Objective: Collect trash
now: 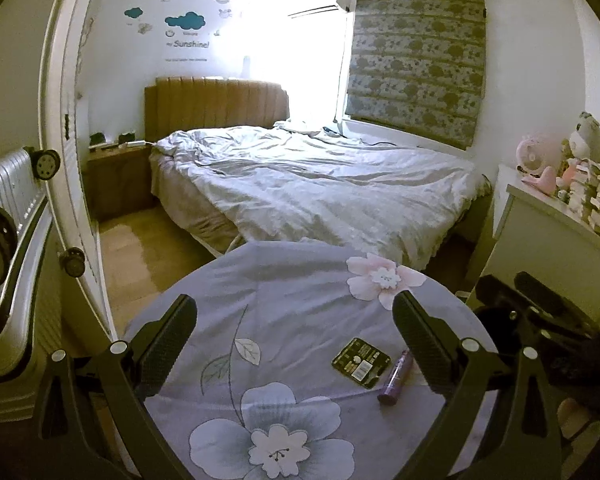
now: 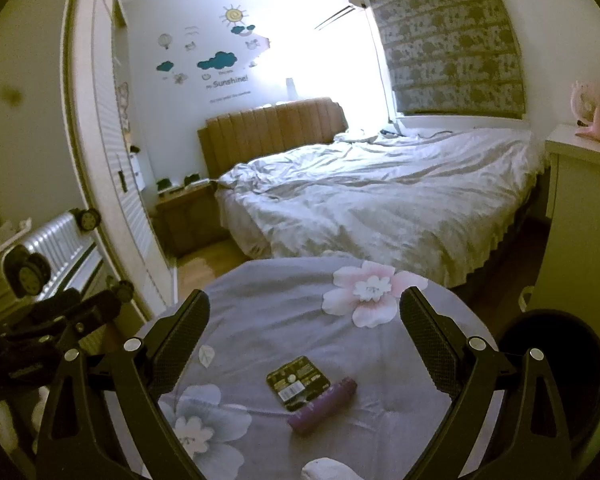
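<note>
A round table with a purple flowered cloth point(image 1: 292, 304) point(image 2: 284, 320) holds a flat black wrapper with a barcode label point(image 1: 361, 362) point(image 2: 299, 382) and a purple tube point(image 1: 396, 377) point(image 2: 323, 405) lying beside it. A white crumpled piece point(image 2: 327, 469) shows at the table's near edge in the right wrist view. My left gripper point(image 1: 296, 320) is open and empty above the table, left of the trash. My right gripper point(image 2: 305, 314) is open and empty above and just behind the wrapper and tube.
A bed with a rumpled white duvet point(image 1: 320, 184) stands behind the table. A silver suitcase point(image 1: 8, 216) is at the left by a white door frame. A white dresser point(image 1: 548, 240) with toys stands right. A dark round bin point(image 2: 556, 364) sits at the table's right.
</note>
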### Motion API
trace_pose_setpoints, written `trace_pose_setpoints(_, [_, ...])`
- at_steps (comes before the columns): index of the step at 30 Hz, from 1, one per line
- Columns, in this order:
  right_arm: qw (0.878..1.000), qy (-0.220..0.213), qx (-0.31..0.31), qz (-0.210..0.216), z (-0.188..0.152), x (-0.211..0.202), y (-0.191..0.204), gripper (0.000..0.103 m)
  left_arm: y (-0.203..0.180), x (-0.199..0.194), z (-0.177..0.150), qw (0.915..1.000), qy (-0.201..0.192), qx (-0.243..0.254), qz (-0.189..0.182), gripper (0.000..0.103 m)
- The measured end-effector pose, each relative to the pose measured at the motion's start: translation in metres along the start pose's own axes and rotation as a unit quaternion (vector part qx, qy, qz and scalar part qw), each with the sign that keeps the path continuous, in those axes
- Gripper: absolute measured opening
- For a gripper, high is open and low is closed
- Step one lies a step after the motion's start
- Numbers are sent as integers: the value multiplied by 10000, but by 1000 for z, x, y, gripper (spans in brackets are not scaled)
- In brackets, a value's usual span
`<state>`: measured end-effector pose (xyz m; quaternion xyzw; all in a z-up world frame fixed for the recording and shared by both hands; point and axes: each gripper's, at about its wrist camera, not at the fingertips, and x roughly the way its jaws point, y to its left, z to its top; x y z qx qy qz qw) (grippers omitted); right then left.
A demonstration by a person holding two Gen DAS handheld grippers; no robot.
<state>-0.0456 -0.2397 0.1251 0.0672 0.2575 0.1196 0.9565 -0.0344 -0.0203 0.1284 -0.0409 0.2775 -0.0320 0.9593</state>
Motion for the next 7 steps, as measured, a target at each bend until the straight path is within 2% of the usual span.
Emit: trace_pose_setpoints(7, [10000, 55, 62, -17, -4, 0, 4, 94, 1, 6, -1, 9999, 146, -29, -49, 97])
